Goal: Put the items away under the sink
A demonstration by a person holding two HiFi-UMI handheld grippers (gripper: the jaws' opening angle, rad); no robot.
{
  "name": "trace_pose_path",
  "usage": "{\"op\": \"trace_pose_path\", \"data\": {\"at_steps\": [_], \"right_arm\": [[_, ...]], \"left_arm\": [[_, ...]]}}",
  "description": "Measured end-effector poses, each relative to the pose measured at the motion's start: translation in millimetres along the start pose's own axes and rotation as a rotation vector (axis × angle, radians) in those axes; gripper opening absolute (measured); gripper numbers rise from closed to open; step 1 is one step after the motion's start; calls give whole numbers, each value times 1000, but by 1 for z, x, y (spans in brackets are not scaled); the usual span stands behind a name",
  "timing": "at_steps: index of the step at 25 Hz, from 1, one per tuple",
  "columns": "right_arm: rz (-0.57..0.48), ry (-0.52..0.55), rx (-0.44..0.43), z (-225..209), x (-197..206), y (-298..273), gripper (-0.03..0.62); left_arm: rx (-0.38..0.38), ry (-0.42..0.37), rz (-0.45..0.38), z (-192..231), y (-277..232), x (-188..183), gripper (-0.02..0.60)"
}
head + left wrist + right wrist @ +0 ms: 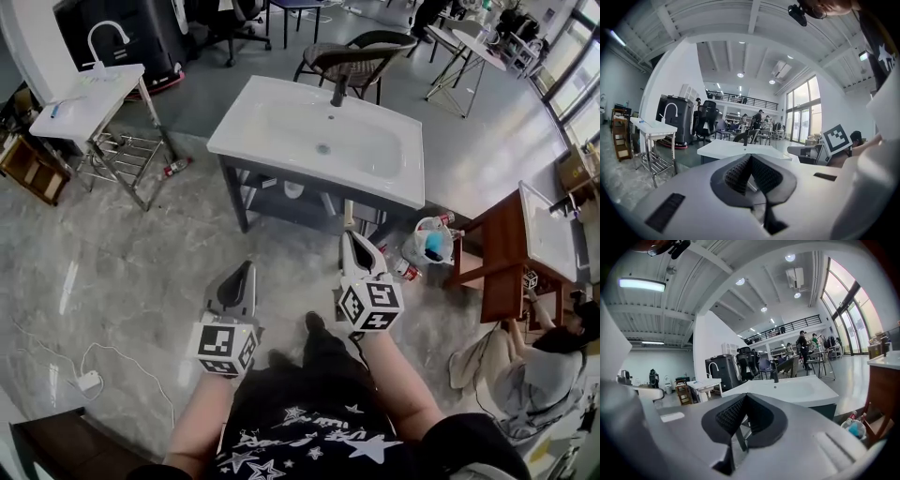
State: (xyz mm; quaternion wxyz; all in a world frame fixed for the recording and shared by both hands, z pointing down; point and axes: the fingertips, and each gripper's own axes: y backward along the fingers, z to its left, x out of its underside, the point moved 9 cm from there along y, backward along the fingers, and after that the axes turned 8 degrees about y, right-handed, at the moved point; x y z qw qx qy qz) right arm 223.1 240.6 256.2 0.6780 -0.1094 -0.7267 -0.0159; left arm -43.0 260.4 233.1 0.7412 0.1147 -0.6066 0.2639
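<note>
While I face the sink, left to right:
Left gripper point(246, 270): my fingers pressed together, nothing between them.
White rectangular ceramic sink point(281, 127): on a dark frame, ahead of both grippers.
Right gripper point(349, 236): fingers closed together, empty.
Items: white plastic bag point(422, 246) and red-capped bottle point(401, 268) on the grey marble floor point(122, 272), just right of the sink's frame.

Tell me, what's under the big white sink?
A dark shelf and a small white thing show at the front. The sink covers the rest, so the back is hidden.
</note>
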Motion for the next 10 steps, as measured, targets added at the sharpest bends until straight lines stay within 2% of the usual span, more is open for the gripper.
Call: {"op": "trace_pose_path", "data": {"at_steps": [10], "right_arm": [[-6,-8,7,1,1,21,2]], "left_arm": [[-5,-1,-17,-6,19,-3,8]]}}
